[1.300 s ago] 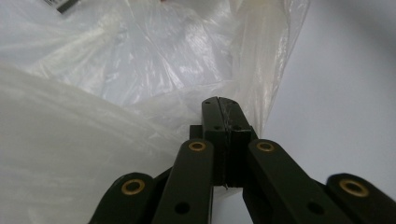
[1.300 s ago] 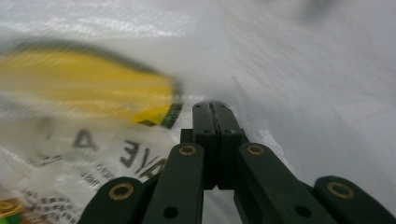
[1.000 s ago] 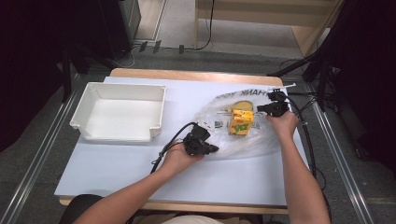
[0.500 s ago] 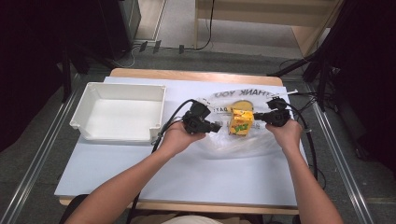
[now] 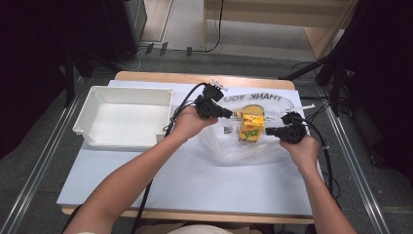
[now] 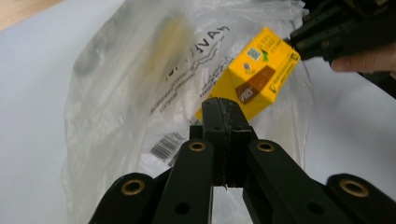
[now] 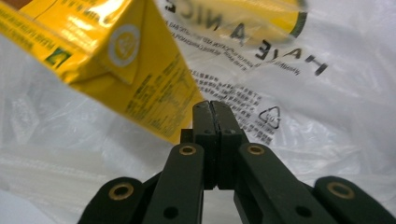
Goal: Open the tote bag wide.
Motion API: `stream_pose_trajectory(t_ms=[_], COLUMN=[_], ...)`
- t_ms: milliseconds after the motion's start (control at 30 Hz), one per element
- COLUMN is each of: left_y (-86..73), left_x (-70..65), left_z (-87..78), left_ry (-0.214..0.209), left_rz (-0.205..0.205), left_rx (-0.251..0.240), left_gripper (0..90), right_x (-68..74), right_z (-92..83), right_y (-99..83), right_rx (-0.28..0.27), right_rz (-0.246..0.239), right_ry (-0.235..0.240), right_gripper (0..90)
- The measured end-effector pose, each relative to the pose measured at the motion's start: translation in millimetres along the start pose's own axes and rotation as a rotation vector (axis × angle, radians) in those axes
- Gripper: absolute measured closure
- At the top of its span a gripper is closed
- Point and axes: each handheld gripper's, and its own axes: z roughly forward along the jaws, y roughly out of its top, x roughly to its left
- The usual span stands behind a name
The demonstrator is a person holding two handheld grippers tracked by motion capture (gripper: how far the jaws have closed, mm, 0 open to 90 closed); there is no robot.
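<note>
1. Yellow drink carton point(image 5: 252, 127): one. It stood roughly upright inside the clear plastic bag point(image 5: 253, 146), long axis near vertical, on the right half of the table point(image 5: 146, 190), toward its far side.
2. Relation to the tongs: the carton lay between the two grippers, to the right of the left gripper point(image 5: 225, 112) and to the left of the right gripper point(image 5: 269, 131). The right gripper's tip appeared the nearer of the two, just beside the carton's right face.
3. Left gripper point(image 6: 223, 108): one. Jaws pressed fully together; they looked to pinch a fold of bag film, though this was hard to confirm. No hold on the carton.
4. Right gripper point(image 7: 211, 112): one. Jaws likewise shut tight against the film; whether they pinched it could not be told.
5. Plastic bag: one, printed with black lettering and a barcode, lying crumpled around the carton.
6. White bin point(image 5: 92, 117): one, at the left of the table, well apart from the bag.
</note>
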Motion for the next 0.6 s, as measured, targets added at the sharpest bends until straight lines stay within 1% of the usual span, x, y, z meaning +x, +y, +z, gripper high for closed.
stream_pose_trajectory(t_ms=[100,167,200,267,300,367,433,467,567,600], left_y=[5.7,8.6,9.6,10.0,9.5,6.6,3.0,1.0,-3.7,-5.0], left_x=[6.2,11.8,15.4,24.9,28.0,35.7,42.0,45.5,52.5,54.1], left_z=[6.2,12.4,15.5,22.6,25.4,34.2,42.1,44.5,52.6,55.2], left_ry=[0.004,0.019,0.034,0.028,0.030,0.025,0.037,0.033,0.040,0.042], left_rz=[0.006,0.007,0.012,-0.013,-0.019,-0.038,-0.058,-0.061,-0.073,-0.072], left_rx=[-0.013,-0.011,-0.014,-0.022,-0.022,-0.007,0.007,0.010,0.023,0.029], left_gripper=[90.0,90.0,90.0,90.0,90.0,90.0,90.0,90.0,90.0,90.0], right_x=[3.3,4.0,4.5,5.3,5.4,5.6,5.2,4.9,4.0,3.6], right_z=[2.0,3.2,3.6,3.8,3.6,2.9,2.2,2.0,1.4,1.2], right_y=[-4.0,-6.7,-8.2,-11.6,-14.0,-17.0,-20.7,-22.6,-28.2,-30.1], right_rx=[0.005,0.007,0.007,0.007,0.003,0.005,0.006,0.007,0.006,0.007], right_rz=[-0.004,-0.007,-0.004,0.000,-0.003,0.002,0.002,0.001,0.004,0.007], right_ry=[0.003,0.008,0.008,0.013,0.016,0.015,0.015,0.014,0.010,0.010], right_gripper=[90.0,90.0,90.0,90.0,90.0,90.0,90.0,90.0,90.0,90.0])
